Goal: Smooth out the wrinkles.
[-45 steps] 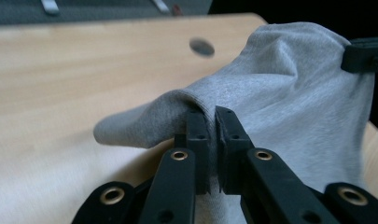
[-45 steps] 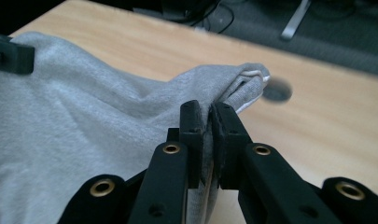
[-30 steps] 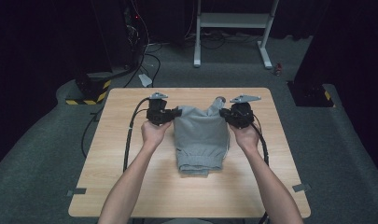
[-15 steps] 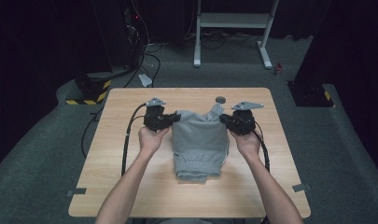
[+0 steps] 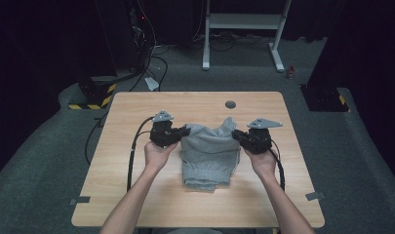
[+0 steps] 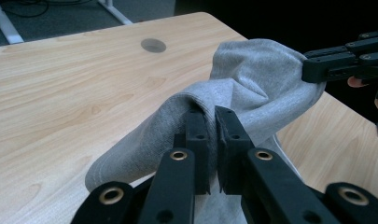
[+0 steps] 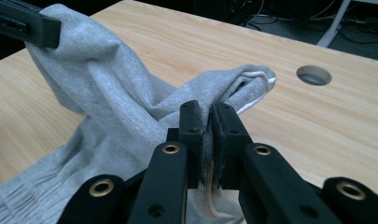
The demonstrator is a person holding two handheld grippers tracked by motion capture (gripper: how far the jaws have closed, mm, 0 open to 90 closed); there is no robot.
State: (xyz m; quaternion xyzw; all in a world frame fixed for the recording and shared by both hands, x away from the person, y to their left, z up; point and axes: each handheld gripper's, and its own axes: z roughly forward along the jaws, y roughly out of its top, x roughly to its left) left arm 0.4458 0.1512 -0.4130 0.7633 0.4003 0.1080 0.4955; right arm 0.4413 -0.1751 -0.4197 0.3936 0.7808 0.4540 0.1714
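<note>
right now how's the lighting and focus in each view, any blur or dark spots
High view: table evenly lit, surroundings fall to near black, picture soft. Left gripper view: grey garment sharp, the jaws at the bottom edge slightly blurred, top right dark. Right gripper view: the cloth's weave crisp, far table hole softer, no glare.

The person's forearms are bare, with no sleeves in sight. Each hand carries a black gripper: the left gripper (image 5: 185,131) and the right gripper (image 5: 236,135) are boxy, each topped by a grey 3-cornered plate and trailing a black cable. Each has 2 flat black jaws on arms with brass-ringed pivot holes.
</note>
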